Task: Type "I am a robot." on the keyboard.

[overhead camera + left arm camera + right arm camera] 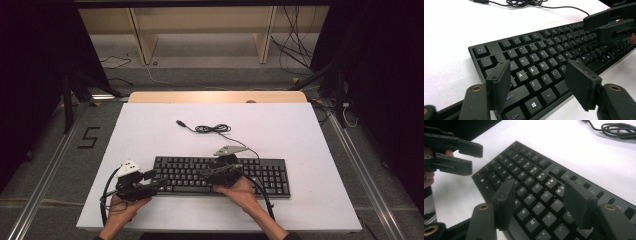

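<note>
A black keyboard lies across the near half of the white table. Its thin cable is coiled behind it and ends in a USB plug. My left gripper hovers over the keyboard's left end and points right, jaws open with nothing between them. In the left gripper view it stands above the letter keys. My right gripper is over the middle keys and points left, also open and holding nothing. In the right gripper view it frames the keys.
The table's wooden far edge borders dark floor with loose cables and a wooden shelf frame. Black stand legs flank the table. In each gripper view the other gripper shows farther off, close over the keyboard.
</note>
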Available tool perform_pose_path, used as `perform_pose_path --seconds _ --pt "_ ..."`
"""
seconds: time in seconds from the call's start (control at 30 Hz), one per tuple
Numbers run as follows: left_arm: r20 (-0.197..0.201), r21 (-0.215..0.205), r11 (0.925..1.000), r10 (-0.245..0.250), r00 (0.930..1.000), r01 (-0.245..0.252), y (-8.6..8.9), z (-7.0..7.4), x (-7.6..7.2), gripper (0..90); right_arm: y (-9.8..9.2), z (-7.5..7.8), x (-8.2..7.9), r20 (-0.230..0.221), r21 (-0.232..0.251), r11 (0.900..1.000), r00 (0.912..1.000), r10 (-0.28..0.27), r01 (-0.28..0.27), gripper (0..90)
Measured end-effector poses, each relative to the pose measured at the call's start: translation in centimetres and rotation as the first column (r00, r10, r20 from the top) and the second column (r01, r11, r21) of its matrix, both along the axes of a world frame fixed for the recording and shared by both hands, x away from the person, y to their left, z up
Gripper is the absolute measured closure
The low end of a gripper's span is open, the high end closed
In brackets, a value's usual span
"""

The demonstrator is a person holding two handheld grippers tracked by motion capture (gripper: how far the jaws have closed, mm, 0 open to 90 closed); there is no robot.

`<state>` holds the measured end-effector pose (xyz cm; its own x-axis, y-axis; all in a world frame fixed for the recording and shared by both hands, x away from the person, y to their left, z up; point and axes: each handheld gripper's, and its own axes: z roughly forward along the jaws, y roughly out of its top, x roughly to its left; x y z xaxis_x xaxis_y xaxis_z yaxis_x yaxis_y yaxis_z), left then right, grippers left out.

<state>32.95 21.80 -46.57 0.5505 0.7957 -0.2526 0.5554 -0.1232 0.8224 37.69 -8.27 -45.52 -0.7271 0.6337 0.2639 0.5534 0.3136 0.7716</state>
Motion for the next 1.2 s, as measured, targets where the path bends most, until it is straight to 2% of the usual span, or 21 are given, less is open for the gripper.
perform_pose_path --seconds 0.13,0.43,0.47,0.5,0.53,0.87,1.2 --pt "0.018 -0.01 1.0 0.0 0.9998 0.001 0.0 0.1 -0.1 33.3 0.0 0.1 -0.5 0.002 0.006 1.0 0.9998 0.02 -0.02 43.8" --pt "0.026 -0.015 0.9999 -0.003 0.9997 0.004 -0.1 0.3 -0.3 33.0 0.0 0.1 -0.8 0.002 0.008 1.0 0.9997 0.026 -0.026 46.0" --pt "0.026 -0.015 0.9999 -0.003 0.9997 0.004 -0.1 0.3 -0.3 30.1 0.0 0.1 -0.8 0.002 0.008 1.0 0.9997 0.026 -0.026 46.0" --pt "0.026 -0.015 0.9999 -0.003 0.9997 0.004 -0.1 0.3 -0.3 30.1 0.4 -0.7 -2.6 -0.016 -0.041 0.995 0.9954 0.094 -0.095 46.0" --pt "0.026 -0.015 0.9999 -0.003 0.9997 0.004 -0.1 0.3 -0.3 30.1 0.4 -0.7 -2.6 -0.016 -0.041 0.995 0.9954 0.094 -0.095 85.2" --pt "0.03 -0.016 0.9998 -0.006 0.9995 0.007 -0.1 0.3 -0.4 29.9 0.5 -0.8 -2.8 -0.019 -0.044 0.994 0.9946 0.102 -0.103 86.8" --pt "0.038 -0.017 0.9998 -0.009 0.9992 0.01 -0.2 0.3 -0.4 28.8 0.9 -1.6 -3.2 -0.027 -0.072 0.99 0.9925 0.119 -0.121 90.0"
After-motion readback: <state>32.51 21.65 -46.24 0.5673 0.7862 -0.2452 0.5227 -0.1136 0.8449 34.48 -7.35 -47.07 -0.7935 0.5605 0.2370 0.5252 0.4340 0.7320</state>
